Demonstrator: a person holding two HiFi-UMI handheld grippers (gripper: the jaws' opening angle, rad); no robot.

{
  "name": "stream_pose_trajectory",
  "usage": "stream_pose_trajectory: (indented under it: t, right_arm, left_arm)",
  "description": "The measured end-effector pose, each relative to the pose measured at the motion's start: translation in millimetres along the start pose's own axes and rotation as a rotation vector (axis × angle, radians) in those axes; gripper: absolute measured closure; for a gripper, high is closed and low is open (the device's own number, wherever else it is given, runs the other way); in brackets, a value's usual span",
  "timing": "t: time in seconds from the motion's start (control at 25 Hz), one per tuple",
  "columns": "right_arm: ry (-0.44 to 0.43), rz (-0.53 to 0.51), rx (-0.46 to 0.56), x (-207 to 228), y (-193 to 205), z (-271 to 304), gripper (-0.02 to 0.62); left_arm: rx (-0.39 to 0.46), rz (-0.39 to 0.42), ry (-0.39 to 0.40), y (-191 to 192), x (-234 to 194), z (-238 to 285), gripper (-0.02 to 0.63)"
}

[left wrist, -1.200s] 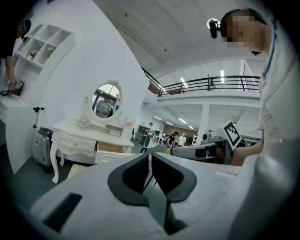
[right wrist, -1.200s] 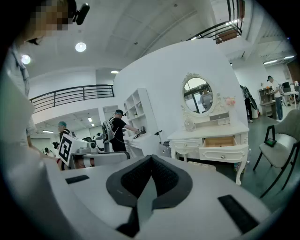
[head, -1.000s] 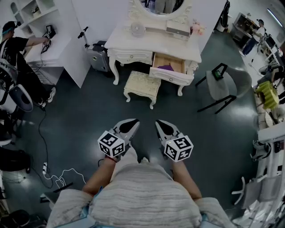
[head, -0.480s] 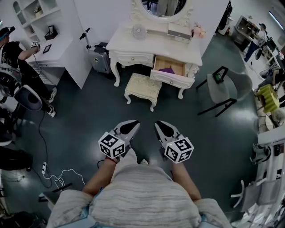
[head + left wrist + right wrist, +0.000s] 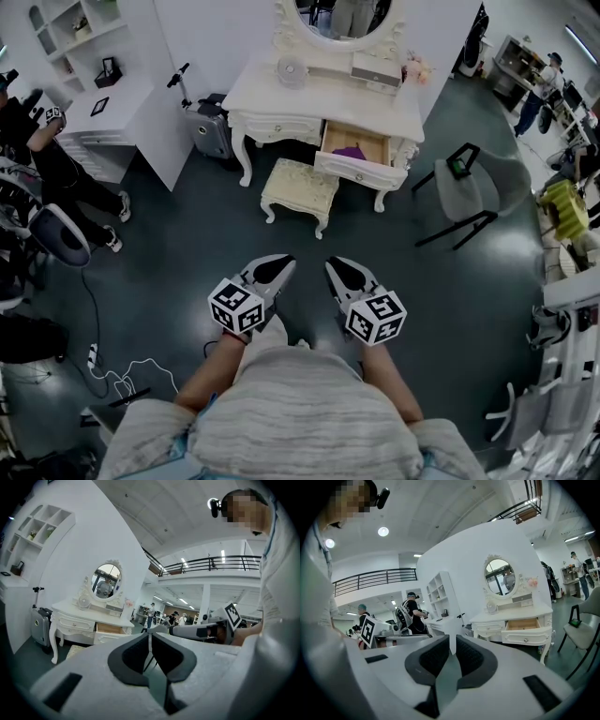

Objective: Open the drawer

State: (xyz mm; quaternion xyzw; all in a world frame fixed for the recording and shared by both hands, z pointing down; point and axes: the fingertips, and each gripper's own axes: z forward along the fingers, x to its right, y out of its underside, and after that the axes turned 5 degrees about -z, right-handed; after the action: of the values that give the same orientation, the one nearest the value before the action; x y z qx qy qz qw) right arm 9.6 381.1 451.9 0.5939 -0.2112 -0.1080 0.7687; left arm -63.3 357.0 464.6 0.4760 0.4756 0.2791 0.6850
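Fingers of the left gripper (image 5: 279, 266) are clenched on nothing, near the person, and the right gripper (image 5: 336, 266) is clenched empty too. Far off, 1 drawer (image 5: 361, 167) of the white counter (image 5: 398, 111) already stands pulled out, so the task looks done.

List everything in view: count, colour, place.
dressing table: one, white, against the far wall
mirror: one, white frame, on the dressing table
open drawer: one, white front, pulled out on the table's right side in the head view
purple thing: one, inside the open drawer
shut drawer: one, white, beside the open drawer
stool: one, cream, in front of the table
suitcase: one, grey, left of the table
chair: one, grey, right of the table
bystander: one, dark clothes, far left
left gripper: one, grey-white, shut, empty
right gripper: one, grey-white, shut, empty
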Motion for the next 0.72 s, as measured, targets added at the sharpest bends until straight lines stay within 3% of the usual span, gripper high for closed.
stream_pose_trajectory:
  t: [0.72]
  right_arm:
    - [0.013, 0.019, 0.005, 26, -9, 4, 0.584]
  left_arm:
    - [-0.026, 0.006, 0.045, -7, 3, 35, 0.578]
